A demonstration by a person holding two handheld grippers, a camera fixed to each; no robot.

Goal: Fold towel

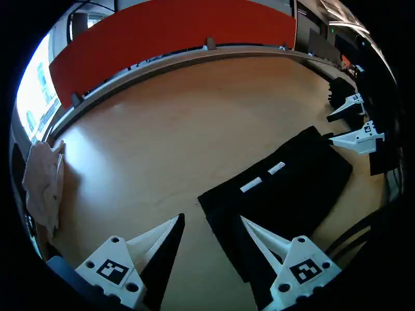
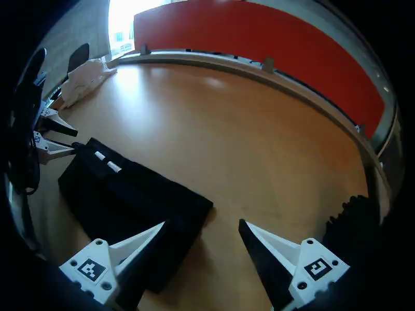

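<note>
Jaws of both grippers stand apart, and neither clamps anything. A black towel (image 1: 295, 181), folded into a thick oblong, lies flat on a wooden table (image 1: 181, 114). Two small white tags (image 1: 262, 177) show on its upper face.

In the left gripper view, the left gripper (image 1: 211, 216) sits at one end of the towel. One finger is over the towel's corner and the other over bare wood beside the towel. At the towel's far end, the right gripper (image 1: 331, 128) points inward, fingers spread, its lower fingertip at the towel's corner.

In the right gripper view, the right gripper (image 2: 203, 223) has one finger over the near end of the towel (image 2: 129, 192) and the other over bare table (image 2: 233, 135) beside it. The left gripper (image 2: 77, 140) is at the towel's opposite end, near the white tags (image 2: 107, 161), fingers parted.

Well apart from the towel, a crumpled cream cloth (image 2: 85, 75) lies at the table's edge. Beyond the towel, a red partition (image 2: 290, 46) runs along the table's far side.
</note>
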